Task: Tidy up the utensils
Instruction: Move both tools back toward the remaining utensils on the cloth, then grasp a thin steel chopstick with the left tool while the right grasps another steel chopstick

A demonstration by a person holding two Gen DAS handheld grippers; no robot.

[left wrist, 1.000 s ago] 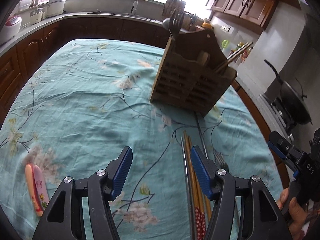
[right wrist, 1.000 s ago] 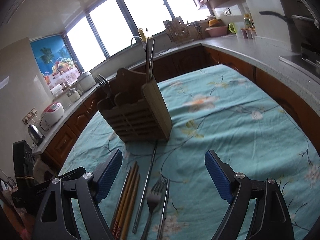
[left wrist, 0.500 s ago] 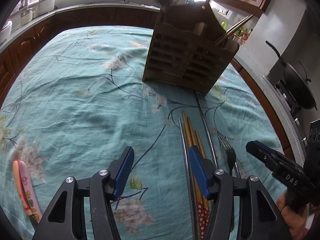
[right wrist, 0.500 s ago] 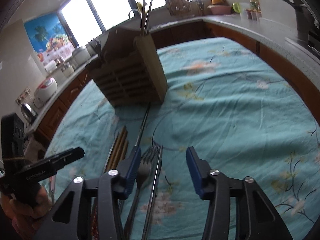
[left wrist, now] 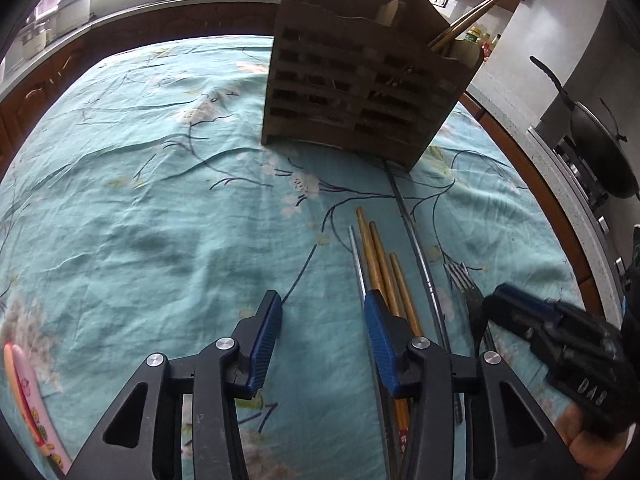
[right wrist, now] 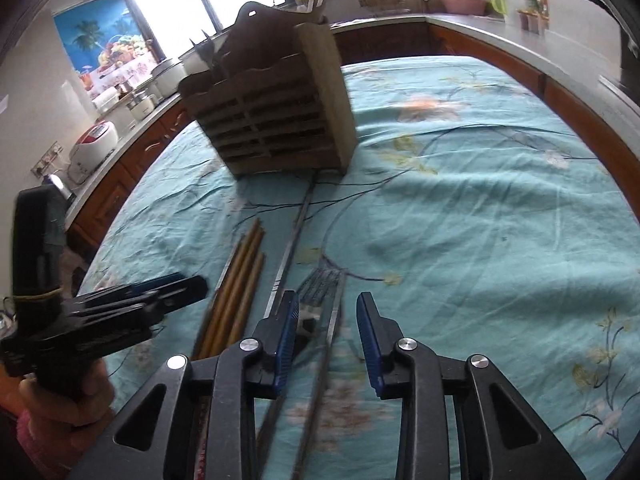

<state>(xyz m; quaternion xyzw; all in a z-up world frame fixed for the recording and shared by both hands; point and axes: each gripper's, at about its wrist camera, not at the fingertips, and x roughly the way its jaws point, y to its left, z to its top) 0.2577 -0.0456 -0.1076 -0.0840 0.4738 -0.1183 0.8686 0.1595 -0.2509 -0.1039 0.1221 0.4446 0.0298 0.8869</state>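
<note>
Two claws, both parted: the right claw [right wrist: 327, 320] straddles a dark metal fork [right wrist: 322, 280]; the left claw [left wrist: 322, 328] hovers beside three golden wooden chopsticks [left wrist: 378, 256].

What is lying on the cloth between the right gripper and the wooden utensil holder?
In the right wrist view, a fork and a long metal chopstick lie between the right gripper and the wooden utensil holder.

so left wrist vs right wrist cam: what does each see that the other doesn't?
Left wrist only: a pink and orange item at the cloth's left edge and a dark wok on the stove.

Right wrist only: a tropical poster and a white rice cooker on the counter.

Both: wooden utensil holder, wooden chopsticks, fork, teal floral tablecloth, and both open grippers, left and right.
</note>
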